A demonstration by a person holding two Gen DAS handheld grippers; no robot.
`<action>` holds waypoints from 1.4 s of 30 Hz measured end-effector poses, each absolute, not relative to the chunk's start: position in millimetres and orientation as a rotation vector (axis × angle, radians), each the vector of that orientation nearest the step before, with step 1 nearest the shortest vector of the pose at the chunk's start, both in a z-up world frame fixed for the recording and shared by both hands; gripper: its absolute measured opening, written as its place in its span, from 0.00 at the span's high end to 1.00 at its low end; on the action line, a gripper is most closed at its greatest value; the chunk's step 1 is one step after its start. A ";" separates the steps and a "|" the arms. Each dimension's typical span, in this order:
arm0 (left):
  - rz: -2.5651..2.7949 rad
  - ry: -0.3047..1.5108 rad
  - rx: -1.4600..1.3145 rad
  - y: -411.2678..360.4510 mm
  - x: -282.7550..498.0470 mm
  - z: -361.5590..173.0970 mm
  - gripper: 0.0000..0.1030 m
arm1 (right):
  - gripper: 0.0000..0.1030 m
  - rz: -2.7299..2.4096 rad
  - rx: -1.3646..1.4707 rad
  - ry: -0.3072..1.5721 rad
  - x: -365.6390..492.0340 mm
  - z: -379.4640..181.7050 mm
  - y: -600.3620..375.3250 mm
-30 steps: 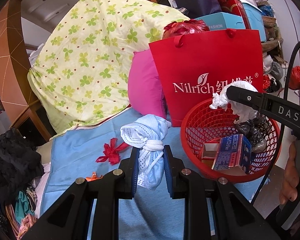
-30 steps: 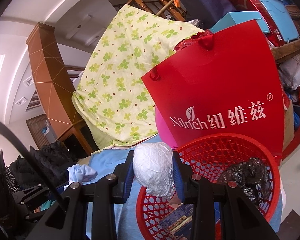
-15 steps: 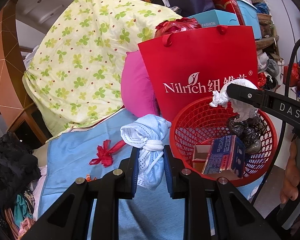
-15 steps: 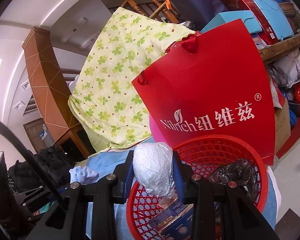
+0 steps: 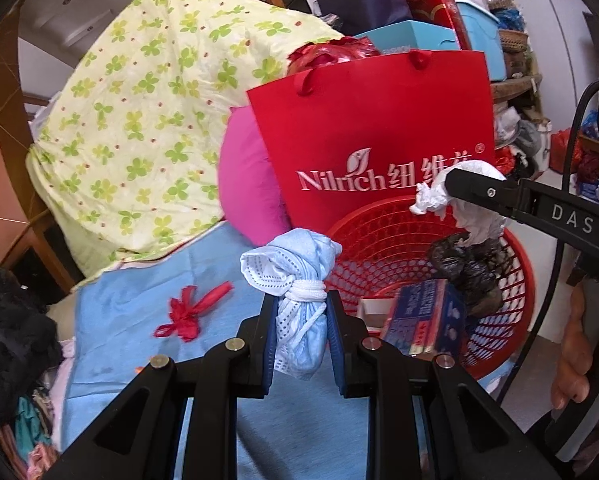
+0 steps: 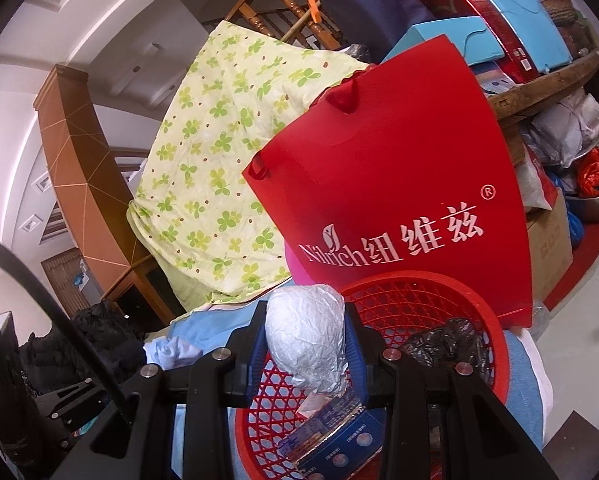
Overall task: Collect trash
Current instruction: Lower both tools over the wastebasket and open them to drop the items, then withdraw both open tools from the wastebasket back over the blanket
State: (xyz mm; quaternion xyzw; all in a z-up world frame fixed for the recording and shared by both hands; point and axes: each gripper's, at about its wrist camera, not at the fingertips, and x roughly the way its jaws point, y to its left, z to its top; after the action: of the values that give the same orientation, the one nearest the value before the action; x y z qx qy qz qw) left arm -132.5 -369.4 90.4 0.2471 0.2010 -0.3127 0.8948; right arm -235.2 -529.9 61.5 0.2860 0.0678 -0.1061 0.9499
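Room: cluttered, blue cloth underfoot
Left gripper (image 5: pixel 301 330): fingers clamped on tied mask bundle (image 5: pixel 295 280), basket (image 5: pixel 511 304) just right
Right gripper (image 6: pixel 305 350): fingers pinching paper wad (image 6: pixel 305 340) over basket
Tip: centre over the basket before opening

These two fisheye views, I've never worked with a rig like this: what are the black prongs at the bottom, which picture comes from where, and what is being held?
No robot arm here: a person carries a handheld claw in each hand, with a camera looking along its two fingers. The black prongs are those fingers.

The left wrist view shows the left claw shut on a knotted blue face mask above a blue cloth, where a red ribbon scrap lies. The right claw reaches in from the right.

The right wrist view shows the right claw shut on a crumpled white wad, held over the red basket. The basket already holds a black plastic bag and a blue box. A red Nilrich gift bag stands behind it.
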 end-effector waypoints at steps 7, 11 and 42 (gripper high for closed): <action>-0.809 0.492 0.424 -383.4 -126.2 84.1 0.76 | 0.63 -0.257 0.636 0.136 -242.6 56.1 -542.3; -0.882 0.521 0.394 -395.6 -122.0 78.0 0.74 | 0.62 -0.279 0.698 0.150 -242.6 49.3 -554.9; -0.723 0.525 0.346 -324.4 -87.0 51.8 0.40 | 0.40 -0.260 0.571 0.150 -195.6 66.8 -494.6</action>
State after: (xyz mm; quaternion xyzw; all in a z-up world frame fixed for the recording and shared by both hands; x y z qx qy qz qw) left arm -87.0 -324.4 51.8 0.1664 0.2524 -0.3476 0.8876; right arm -195.6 -494.6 66.8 0.2807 0.0737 -0.1276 0.9484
